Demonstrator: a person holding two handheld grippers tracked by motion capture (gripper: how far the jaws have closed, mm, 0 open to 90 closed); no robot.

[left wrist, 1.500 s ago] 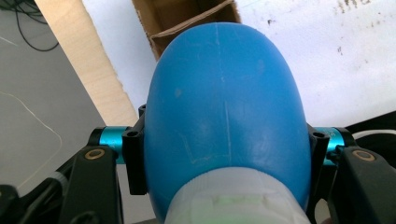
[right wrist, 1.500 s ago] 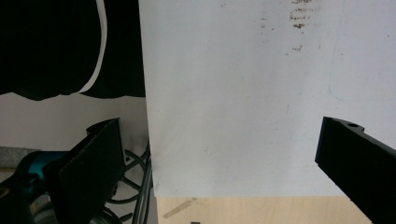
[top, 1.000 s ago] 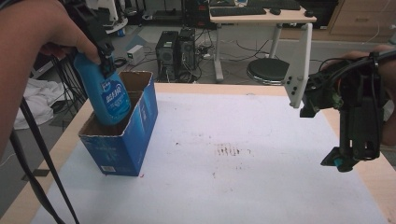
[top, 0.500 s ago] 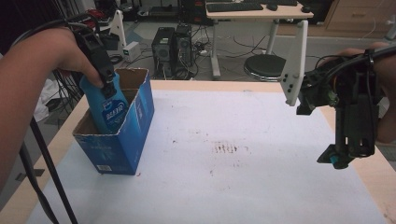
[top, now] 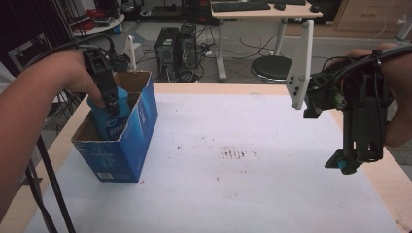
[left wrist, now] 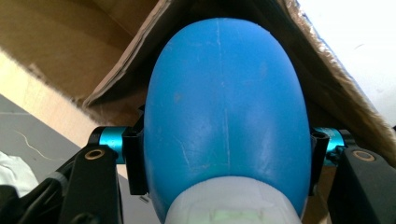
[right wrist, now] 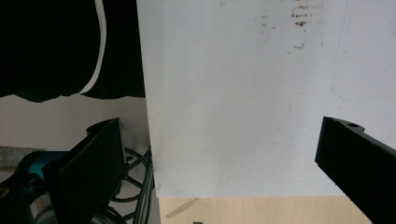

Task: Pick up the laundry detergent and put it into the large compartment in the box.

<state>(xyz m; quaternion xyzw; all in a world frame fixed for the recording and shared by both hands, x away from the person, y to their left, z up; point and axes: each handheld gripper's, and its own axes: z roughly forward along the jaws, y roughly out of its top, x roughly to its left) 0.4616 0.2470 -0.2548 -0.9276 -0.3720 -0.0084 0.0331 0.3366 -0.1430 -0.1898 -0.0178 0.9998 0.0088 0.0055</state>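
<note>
At the left of the high view, the left gripper (top: 111, 103) clamps a smooth, rounded blue plastic bottle (top: 111, 115) and holds it inside an open cardboard box (top: 127, 154). The box has glossy blue printed sides, raw brown inner walls and a frayed, torn rim, and it stands on the left part of the worktop (top: 233, 194), a white sheet over pale wood, marked with small brown specks near the middle. In the left gripper view the bottle (left wrist: 224, 116) bulges like an egg between the black jaws, pressed at both flanks, with a white cap at the bottom edge; whether its base touches the box floor I cannot tell. At the right of the high view, the right gripper (top: 351, 162) hangs over the worktop's right edge with its jaws spread wide and nothing between them.
</note>
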